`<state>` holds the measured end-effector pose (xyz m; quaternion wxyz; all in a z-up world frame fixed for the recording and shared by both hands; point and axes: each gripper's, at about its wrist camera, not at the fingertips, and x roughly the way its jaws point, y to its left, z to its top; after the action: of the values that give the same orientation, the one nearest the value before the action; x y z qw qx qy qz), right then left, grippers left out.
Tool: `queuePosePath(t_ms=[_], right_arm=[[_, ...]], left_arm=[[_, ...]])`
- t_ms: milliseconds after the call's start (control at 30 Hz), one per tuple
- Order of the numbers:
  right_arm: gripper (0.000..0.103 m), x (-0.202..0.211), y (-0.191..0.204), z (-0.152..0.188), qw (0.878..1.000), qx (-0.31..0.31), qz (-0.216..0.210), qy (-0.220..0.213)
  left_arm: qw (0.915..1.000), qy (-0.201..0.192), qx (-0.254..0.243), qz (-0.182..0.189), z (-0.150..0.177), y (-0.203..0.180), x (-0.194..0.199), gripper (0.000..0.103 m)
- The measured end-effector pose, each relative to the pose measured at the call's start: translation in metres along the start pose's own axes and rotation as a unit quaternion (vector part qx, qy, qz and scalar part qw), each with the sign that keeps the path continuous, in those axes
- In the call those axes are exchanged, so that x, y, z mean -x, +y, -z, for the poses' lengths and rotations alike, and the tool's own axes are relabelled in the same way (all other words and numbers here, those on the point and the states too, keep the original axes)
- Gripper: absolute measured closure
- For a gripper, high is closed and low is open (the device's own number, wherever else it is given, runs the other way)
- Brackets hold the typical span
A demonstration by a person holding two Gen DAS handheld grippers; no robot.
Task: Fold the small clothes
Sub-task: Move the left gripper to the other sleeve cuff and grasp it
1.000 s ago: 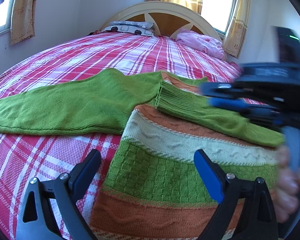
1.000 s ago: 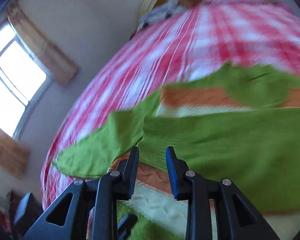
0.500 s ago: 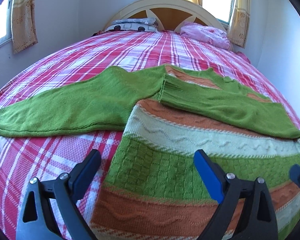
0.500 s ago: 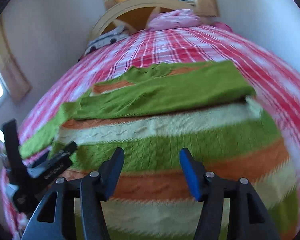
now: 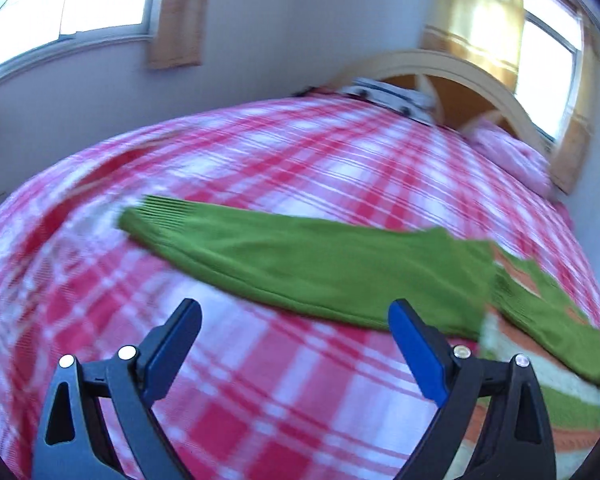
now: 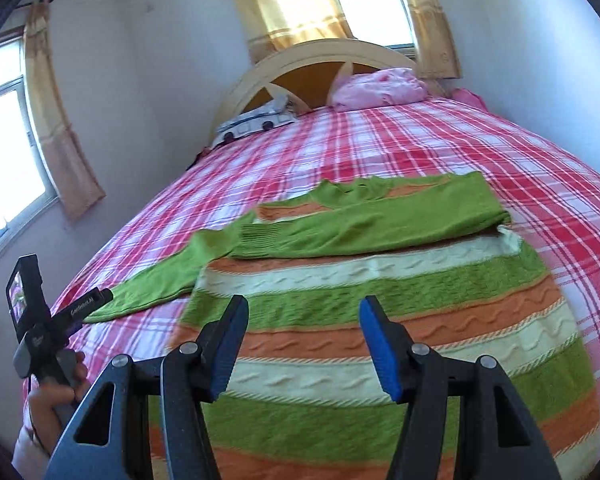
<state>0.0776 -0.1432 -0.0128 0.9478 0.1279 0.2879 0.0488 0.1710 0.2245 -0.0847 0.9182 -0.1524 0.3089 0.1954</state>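
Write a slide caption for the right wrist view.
Open right gripper hovers over a striped sweater on a plaid bed, one green sleeve folded across.

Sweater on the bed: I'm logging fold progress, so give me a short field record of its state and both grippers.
garment: striped sweater, flat on the plaid bedspread
right sleeve: folded across the chest
left sleeve: stretched out sideways on the bedspread, not yet folded
left gripper: jaws open, empty, aimed at the outstretched sleeve
right gripper: jaws open, empty, above the sweater's lower body
view quality: left wrist blurred
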Motion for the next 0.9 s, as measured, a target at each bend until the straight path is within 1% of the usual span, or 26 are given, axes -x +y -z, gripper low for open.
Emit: queuePosePath(t_ms=[100, 133, 200, 267, 300, 400, 467, 533, 633, 667, 733, 767, 867, 900], right_arm=[[0.044, 0.001, 0.014, 0.002, 1.000, 0.018, -0.014, 0.002], [0.044, 0.004, 0.018, 0.004, 1.000, 0.026, -0.016, 0.002], [0.044, 0.007, 0.025, 0.005, 0.999, 0.038, -0.019, 0.002], [0.044, 0.011, 0.029, 0.005, 0.999, 0.044, -0.021, 0.000], [0.044, 0.011, 0.029, 0.005, 0.999, 0.045, -0.021, -0.001], [0.044, 0.012, 0.031, 0.006, 0.999, 0.049, -0.019, 0.000], [0.044, 0.009, 0.030, 0.007, 0.999, 0.047, -0.019, 0.003], [0.044, 0.008, 0.030, 0.008, 0.999, 0.047, -0.017, 0.008], [0.044, 0.005, 0.031, 0.009, 0.999, 0.046, -0.014, 0.010], [0.044, 0.003, 0.031, 0.010, 0.999, 0.046, -0.013, 0.012], [0.044, 0.000, 0.032, 0.010, 0.999, 0.046, -0.013, 0.012], [0.044, -0.001, 0.033, 0.011, 0.999, 0.046, -0.013, 0.014], [0.044, -0.003, 0.036, 0.011, 0.999, 0.046, -0.014, 0.017], [0.044, -0.003, 0.036, 0.011, 0.999, 0.048, -0.014, 0.018]], left_arm=[[0.9997, -0.005, 0.005, -0.022, -0.006, 0.019, -0.003, 0.006], [0.9993, -0.010, 0.015, -0.032, -0.011, 0.027, -0.005, 0.006], [0.9981, -0.015, 0.040, -0.045, -0.024, 0.043, -0.010, 0.006], [0.9952, -0.012, 0.081, -0.053, -0.041, 0.066, -0.020, 0.006], [0.9940, -0.010, 0.094, -0.056, -0.045, 0.071, -0.023, 0.006], [0.9880, 0.005, 0.146, -0.050, -0.058, 0.094, -0.037, 0.006], [0.9833, 0.034, 0.172, -0.050, -0.061, 0.104, -0.053, 0.008], [0.9807, 0.055, 0.179, -0.056, -0.060, 0.107, -0.066, 0.012], [0.9804, 0.072, 0.170, -0.068, -0.058, 0.107, -0.079, 0.019], [0.9805, 0.079, 0.168, -0.066, -0.057, 0.106, -0.083, 0.021], [0.9787, 0.097, 0.172, -0.055, -0.052, 0.104, -0.092, 0.029], [0.9775, 0.104, 0.177, -0.051, -0.051, 0.104, -0.095, 0.029], [0.9794, 0.087, 0.171, -0.062, -0.049, 0.100, -0.095, 0.030], [0.9800, 0.083, 0.169, -0.064, -0.049, 0.098, -0.095, 0.033]])
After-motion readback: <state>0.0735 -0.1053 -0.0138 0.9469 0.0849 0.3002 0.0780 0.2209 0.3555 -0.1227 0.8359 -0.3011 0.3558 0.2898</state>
